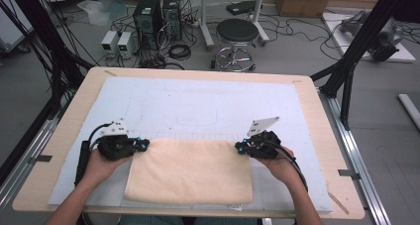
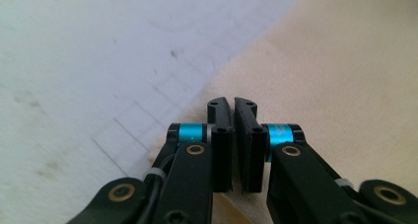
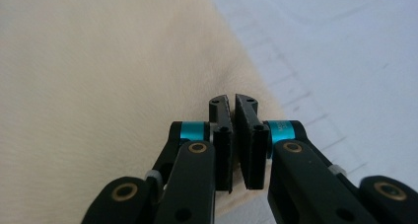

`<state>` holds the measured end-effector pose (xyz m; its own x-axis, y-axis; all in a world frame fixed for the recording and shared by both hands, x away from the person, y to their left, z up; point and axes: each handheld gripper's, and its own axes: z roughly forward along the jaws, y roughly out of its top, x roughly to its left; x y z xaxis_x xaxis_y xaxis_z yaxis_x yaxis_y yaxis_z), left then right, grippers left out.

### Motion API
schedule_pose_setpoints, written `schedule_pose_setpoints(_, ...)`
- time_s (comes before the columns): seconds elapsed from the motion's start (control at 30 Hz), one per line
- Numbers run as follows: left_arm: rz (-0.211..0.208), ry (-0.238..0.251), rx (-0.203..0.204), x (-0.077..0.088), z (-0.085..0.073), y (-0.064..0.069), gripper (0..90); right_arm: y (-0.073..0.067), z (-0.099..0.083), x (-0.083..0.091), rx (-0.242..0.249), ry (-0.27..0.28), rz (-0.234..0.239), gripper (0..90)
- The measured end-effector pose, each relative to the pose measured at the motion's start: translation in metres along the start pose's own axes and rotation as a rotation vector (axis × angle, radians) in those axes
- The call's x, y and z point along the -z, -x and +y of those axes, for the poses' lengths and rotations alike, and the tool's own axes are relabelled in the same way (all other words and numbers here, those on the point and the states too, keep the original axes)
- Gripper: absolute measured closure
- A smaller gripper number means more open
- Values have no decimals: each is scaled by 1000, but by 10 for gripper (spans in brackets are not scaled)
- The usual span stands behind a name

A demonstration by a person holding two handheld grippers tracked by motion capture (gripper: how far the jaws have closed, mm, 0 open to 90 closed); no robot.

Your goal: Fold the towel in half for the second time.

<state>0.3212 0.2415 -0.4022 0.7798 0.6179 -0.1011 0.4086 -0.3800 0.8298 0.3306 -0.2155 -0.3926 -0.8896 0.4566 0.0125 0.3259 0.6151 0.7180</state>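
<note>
Nearest me, my two forearms come in from the bottom edge of the high view, one on each side of a cream towel [image 1: 190,171] that lies flat as a folded rectangle on the near half of the table [image 1: 317,93]. Under it is a pale blue-white mat [image 1: 198,101] that covers most of the wooden top.

My left gripper [image 1: 142,145] sits at the towel's far left corner, tips pointing inward towards the cloth. In the left gripper view its jaws stand almost together, with just a thin slit between the pads, right over the towel's edge [image 2: 315,76] where cream meets the mat [image 2: 88,51]. I cannot tell whether any cloth is pinched between them.

My right gripper [image 1: 239,146] mirrors it at the far right corner, also pointing inward. In the right gripper view its jaws are likewise drawn nearly shut above the towel's corner [image 3: 98,66], the mat [image 3: 345,41] to the side; whether they hold fabric I cannot tell.

Beyond the towel the mat carries faint drawn outlines. Past the table's far edge, a round black stool [image 1: 236,32] stands on the grey floor, with computer towers [image 1: 158,12] and tangled cables to its left.
</note>
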Motion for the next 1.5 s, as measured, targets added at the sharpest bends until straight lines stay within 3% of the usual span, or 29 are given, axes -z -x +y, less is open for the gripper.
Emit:
schedule_pose_setpoints(0.07, 24, 20, 4, 1, 11, -5, 856, 3, 10, 9, 4, 18, -10, 862)
schedule_pose_setpoints(0.17, 50, 47, 55, -5, 22, -17, 856, 14, 21, 10, -15, 29, -37, 860)
schedule_pose_setpoints(0.27, 94, 25, 97, -22, 22, -28, 845, 32, 19, -2, -66, 10, -63, 848)
schedule_pose_setpoints(0.33, 101, -29, 102, -35, 18, -33, 829, 42, 13, -15, -96, -12, -69, 834)
schedule_pose_setpoints(0.4, 106, -53, 99, -40, 14, -34, 765, 45, 9, -25, -111, -38, -59, 787)
schedule_pose_setpoints(0.5, 92, -24, 98, -33, 13, -29, 643, 42, 9, -26, -125, -42, -71, 613)
schedule_pose_setpoints(0.57, 87, -8, 84, -25, 14, -25, 593, 36, 11, -18, -108, -13, -74, 599)
schedule_pose_setpoints(0.7, 62, 3, 49, -8, 9, -12, 550, 17, 15, -4, -68, 14, -27, 571)
schedule_pose_setpoints(0.73, 63, 27, 54, -5, 6, -8, 549, 12, 13, -3, -52, 29, -21, 570)
schedule_pose_setpoints(0.9, 60, 15, 24, 0, -14, 4, 504, -5, -5, -4, -34, 35, -7, 554)
schedule_pose_setpoints(1.07, 60, -66, 14, -5, -29, 2, 509, -6, -27, -14, -54, -18, -16, 535)
schedule_pose_setpoints(1.13, 60, -99, 10, -10, -32, 1, 522, -5, -33, -17, -69, -15, -16, 534)
schedule_pose_setpoints(1.3, 71, -97, 13, -10, -31, 2, 512, -3, -34, -15, -77, -4, -18, 504)
schedule_pose_setpoints(1.5, 102, -45, 49, -5, -22, -9, 437, 13, -28, -5, -125, 19, -87, 424)
